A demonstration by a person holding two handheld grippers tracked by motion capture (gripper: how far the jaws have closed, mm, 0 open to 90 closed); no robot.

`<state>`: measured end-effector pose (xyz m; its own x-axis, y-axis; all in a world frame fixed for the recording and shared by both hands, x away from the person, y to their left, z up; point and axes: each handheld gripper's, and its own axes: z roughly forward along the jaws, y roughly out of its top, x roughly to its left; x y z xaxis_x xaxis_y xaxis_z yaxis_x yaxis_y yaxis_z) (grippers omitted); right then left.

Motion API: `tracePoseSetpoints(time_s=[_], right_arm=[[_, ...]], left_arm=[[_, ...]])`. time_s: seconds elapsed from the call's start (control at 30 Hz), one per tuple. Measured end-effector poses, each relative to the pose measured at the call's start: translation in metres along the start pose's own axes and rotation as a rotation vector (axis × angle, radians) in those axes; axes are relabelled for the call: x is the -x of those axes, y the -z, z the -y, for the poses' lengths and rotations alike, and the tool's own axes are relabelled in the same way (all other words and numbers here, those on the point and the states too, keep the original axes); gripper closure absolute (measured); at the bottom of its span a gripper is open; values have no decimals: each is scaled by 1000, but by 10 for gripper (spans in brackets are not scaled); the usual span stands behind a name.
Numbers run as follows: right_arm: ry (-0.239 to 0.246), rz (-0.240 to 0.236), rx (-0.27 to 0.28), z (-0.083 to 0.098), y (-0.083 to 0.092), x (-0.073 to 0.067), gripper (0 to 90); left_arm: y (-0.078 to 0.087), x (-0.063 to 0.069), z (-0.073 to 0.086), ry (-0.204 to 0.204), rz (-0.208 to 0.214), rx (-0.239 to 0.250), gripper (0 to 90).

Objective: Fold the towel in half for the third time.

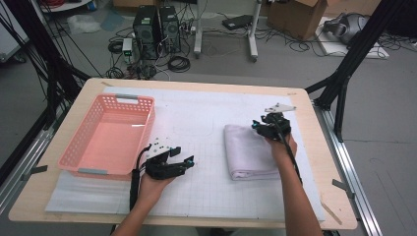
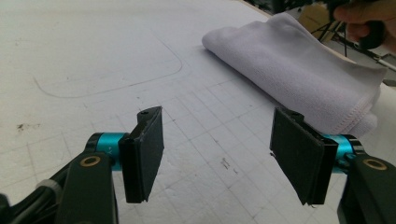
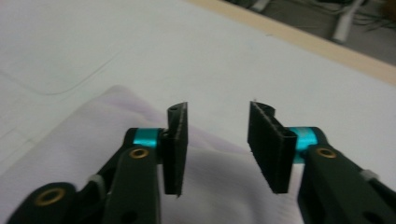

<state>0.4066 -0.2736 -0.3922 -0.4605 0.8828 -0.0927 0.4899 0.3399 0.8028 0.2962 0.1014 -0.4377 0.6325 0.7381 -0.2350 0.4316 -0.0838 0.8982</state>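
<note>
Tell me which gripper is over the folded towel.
The right gripper, jaws open above the white towel. The left gripper sits beside the pink basket.

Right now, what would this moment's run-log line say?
towel: folded, on mat | basket: left of it | left gripper: open, over mat | right gripper: open, over towel

On the counter [image 1: 305, 196] I count one pink basket [image 1: 109, 135], one folded white towel [image 1: 248, 152] and one white gridded mat [image 1: 206, 187]. Two grippers are there, the left gripper [image 1: 183, 155] and the right gripper [image 1: 256, 125], each with two black jaws.
</note>
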Motion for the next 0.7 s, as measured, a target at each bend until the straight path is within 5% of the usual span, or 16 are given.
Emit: tracePoseSetpoints(time_s=[0.2,0.33,0.47,0.57,0.7], right_arm=[[6,4,-116,17,-1,18,671],[11,130,-191,32,-13,23,654],[-47,251,-172,31,-11,26,612],[-86,209,-108,28,3,29,583],[-126,92,-31,27,29,31,553]], left_arm=[[1,1,0,-2,4,7,352],[0,1,0,-7,5,4,352],[1,0,0,-7,7,6,352],[1,0,-1,-5,4,6,352],[1,0,-1,-7,5,7,352]])
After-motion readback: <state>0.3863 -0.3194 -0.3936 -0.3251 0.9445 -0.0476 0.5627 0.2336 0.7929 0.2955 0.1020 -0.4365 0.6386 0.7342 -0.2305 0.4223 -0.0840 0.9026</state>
